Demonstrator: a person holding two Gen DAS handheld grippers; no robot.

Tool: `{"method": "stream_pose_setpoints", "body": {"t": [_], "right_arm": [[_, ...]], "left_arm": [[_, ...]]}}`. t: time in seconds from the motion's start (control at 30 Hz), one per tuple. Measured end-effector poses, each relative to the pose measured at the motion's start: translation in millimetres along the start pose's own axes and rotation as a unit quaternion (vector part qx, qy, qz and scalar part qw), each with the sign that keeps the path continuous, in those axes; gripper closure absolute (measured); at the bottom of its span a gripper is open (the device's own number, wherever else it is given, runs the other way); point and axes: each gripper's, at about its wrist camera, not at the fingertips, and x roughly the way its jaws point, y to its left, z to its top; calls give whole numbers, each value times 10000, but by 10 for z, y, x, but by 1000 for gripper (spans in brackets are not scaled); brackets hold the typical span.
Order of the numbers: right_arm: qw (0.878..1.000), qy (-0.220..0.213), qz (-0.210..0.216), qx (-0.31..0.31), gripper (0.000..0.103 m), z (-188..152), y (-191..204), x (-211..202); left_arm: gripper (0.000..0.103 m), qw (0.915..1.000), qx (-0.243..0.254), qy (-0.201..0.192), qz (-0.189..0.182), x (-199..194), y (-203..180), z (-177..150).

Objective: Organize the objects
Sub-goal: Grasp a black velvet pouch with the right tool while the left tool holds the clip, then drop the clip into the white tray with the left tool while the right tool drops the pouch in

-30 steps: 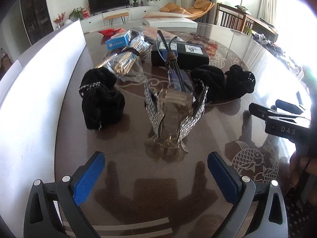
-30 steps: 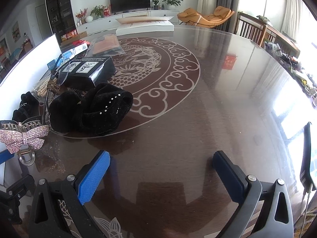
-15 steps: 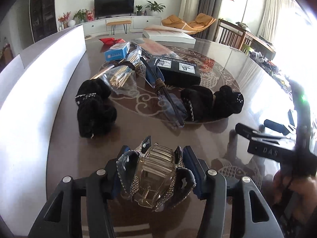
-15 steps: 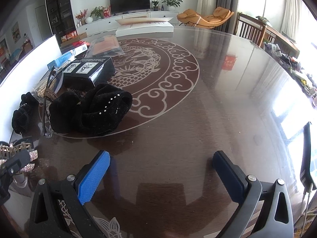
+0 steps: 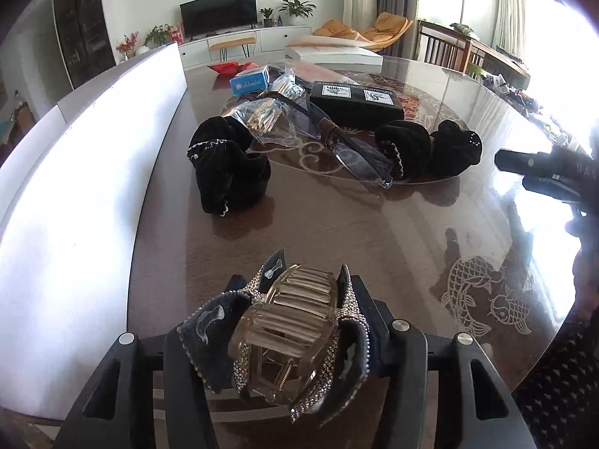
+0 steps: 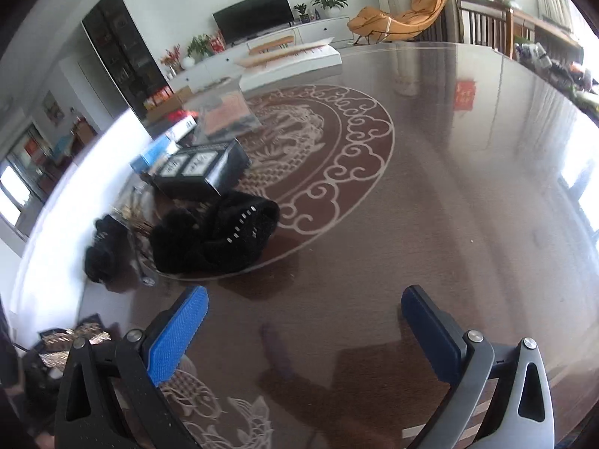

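Left claw clamped on rhinestone hair clip above counter; right claw apart, empty – clip's glossy shell could slip w/ any jolt

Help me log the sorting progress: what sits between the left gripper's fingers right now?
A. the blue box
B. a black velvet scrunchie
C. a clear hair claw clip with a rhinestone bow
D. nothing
C: in the left wrist view the left gripper has its fingers closed against the rhinestone bow of the clear hair claw clip, while the black scrunchies and the blue box lie farther off on the table.
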Motion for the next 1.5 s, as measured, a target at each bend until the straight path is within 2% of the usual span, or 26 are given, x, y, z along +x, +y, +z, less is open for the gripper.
{"method": "stream_pose_setpoints", "body": {"t": [0.03, 0.1, 0.17, 0.27, 0.3, 0.33, 0.37, 0.4, 0.43, 0.5, 0.53, 0.57, 0.63, 0.7, 0.77, 0.8, 0.83, 0.87, 0.93, 1.0, 1.1, 1.2, 1.3, 1.37, 1.47, 1.5], "right_arm": [[9999, -18, 31, -134, 0, 108, 45, -48], [9963, 110, 91, -853, 0, 334, 281, -59], [9828, 431, 355, -1762, 0, 489, 600, 58], [9582, 674, 304, -2762, 0, 536, 960, 318], [9500, 862, 261, -2989, 4, 510, 1024, 430], [9426, 1099, 260, -3143, 19, 424, 1033, 527], [9364, 1369, 337, -3213, 27, 356, 1041, 600], [9328, 1581, 439, -3208, 37, 290, 1021, 612], [9308, 1746, 642, -3148, 41, 227, 983, 570], [9311, 1916, 968, -2950, 41, 136, 911, 432], [9336, 1937, 966, -2855, 40, 122, 889, 374], [9375, 1890, 879, -2787, 39, 131, 884, 323], [9449, 1720, 726, -2688, 21, 167, 924, 256], [9459, 1588, 748, -2729, 19, 197, 1036, 295], [9403, 1577, 600, -2955, 19, 167, 1178, 426], [9379, 1569, 479, -3058, 29, 134, 1231, 489], [9352, 1617, 334, -3134, 54, 102, 1264, 544], [9329, 1718, 179, -3159, 67, 61, 1263, 586], [9376, 1713, 108, -3024, 75, 46, 1185, 549], [9480, 1611, 81, -2745, 76, 111, 1093, 367], [9653, 1274, 488, -2224, 76, 313, 1126, -90], [9676, 899, 1123, -2077, 76, 499, 1510, -523], [9571, 693, 1879, -2094, 76, 576, 2113, -723], [9476, 680, 2302, -2108, 76, 572, 2572, -680], [9368, 728, 2700, -2103, 74, 457, 3157, -525], [9332, 764, 2826, -2084, 70, 405, 3309, -435]], "left_arm": [[49, 10000, -12, -20, -35, -4, -2, -16], [49, 9999, 7, -40, -103, -14, -30, -30], [49, 9998, 54, -33, -176, -24, -71, -30], [49, 9997, 82, -23, -238, -46, -97, -38], [49, 9996, 49, -22, -264, -59, -86, -47], [49, 9996, 9, -21, -293, -73, -69, -56], [49, 9995, -33, -20, -318, -88, -43, -64], [49, 9994, -72, -20, -334, -107, -20, -76], [49, 9993, -107, -18, -350, -133, 0, -96], [49, 9991, -148, 6, -392, -153, 33, -107], [49, 9990, -160, 17, -413, -157, 41, -112], [49, 9989, -172, 23, -434, -158, 40, -111], [49, 9987, -198, 24, -477, -149, 20, -102], [49, 9983, -233, 37, -542, -144, -4, -84], [49, 9980, -234, 10, -591, -181, -20, -70], [49, 9979, -216, -25, -603, -212, -25, -60], [49, 9979, -199, -62, -614, -254, -25, -47], [49, 9977, -195, -105, -639, -298, -14, -23], [49, 9970, -213, -181, -724, -418, 20, 30], [49, 9964, -204, -275, -775, -581, 75, 112], [49, 9947, -313, -472, -853, -891, 293, 261], [49, 9945, -542, -717, -545, -1168, 689, 402], [49, 9932, -741, -896, 64, -1350, 1162, 498], [49, 9906, -830, -915, 585, -1395, 1473, 528], [49, 9852, -1076, -715, 1129, -1347, 1909, 532], [43, 9832, -1152, -560, 1298, -1285, 2042, 520]]}}
